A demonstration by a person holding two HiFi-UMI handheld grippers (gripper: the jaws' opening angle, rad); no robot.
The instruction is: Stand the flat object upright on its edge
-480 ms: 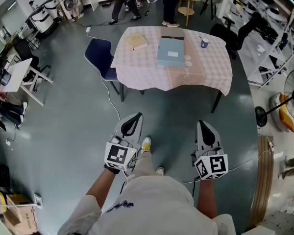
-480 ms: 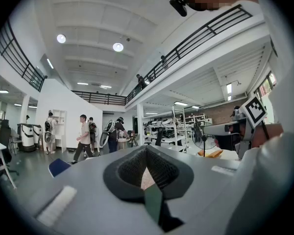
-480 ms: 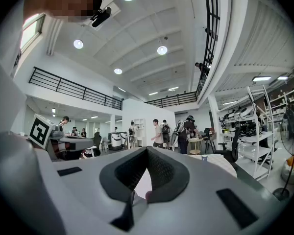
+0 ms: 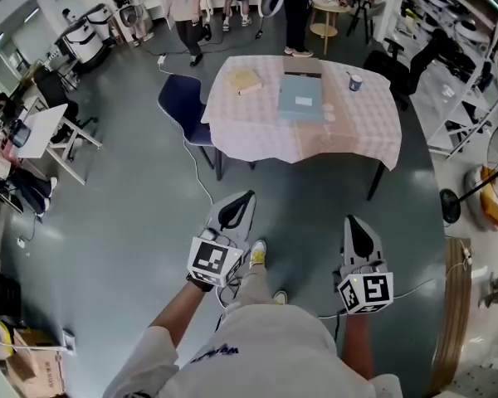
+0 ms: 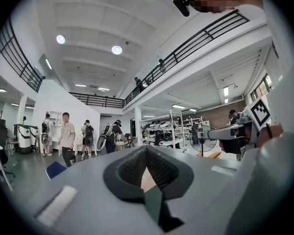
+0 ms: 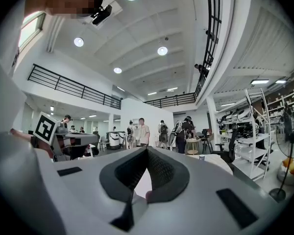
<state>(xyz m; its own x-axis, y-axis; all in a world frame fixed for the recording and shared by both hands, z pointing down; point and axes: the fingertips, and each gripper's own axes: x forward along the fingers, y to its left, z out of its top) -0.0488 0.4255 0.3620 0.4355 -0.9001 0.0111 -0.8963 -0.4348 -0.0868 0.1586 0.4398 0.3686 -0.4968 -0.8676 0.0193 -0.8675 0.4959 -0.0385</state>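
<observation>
- Grey-green workshop flooring fills most of the head view, and a table under a pale pink checked cloth (image 4: 349, 135) stands in the upper middle of the frame.
- On that cloth, near the table's centre, a light blue flat rectangular book or folder (image 4: 301, 99) lies face up, flat on its broad side.
- A thin black strip (image 4: 303, 75) lies just beyond its far edge; I cannot tell whether the two touch.
- Toward the upper left of the tabletop a tan flat book or box (image 4: 243, 80) lies flat, apart from the blue one.
- At the upper right of the tabletop stands a small white and blue cup (image 4: 354, 81).
- A dark blue chair (image 4: 183, 110) stands just beside the table's left side, with a white cable (image 4: 201, 181) trailing over the floor below it.
- Both tools are low in the frame, well apart from the table, over bare floor.
- The left gripper (image 4: 239, 206), lower left of centre, has its fingers closed together with nothing between them; its own view looks across the hall.
- The right gripper (image 4: 353, 229), lower right of centre, likewise has its fingers pressed together and empty.
- Between the two tools the wearer's yellow and white shoe (image 4: 257, 253) shows on the floor.
- Along the top edge several people (image 4: 183, 2) stand or walk near a small round wooden side table (image 4: 328, 30).
</observation>
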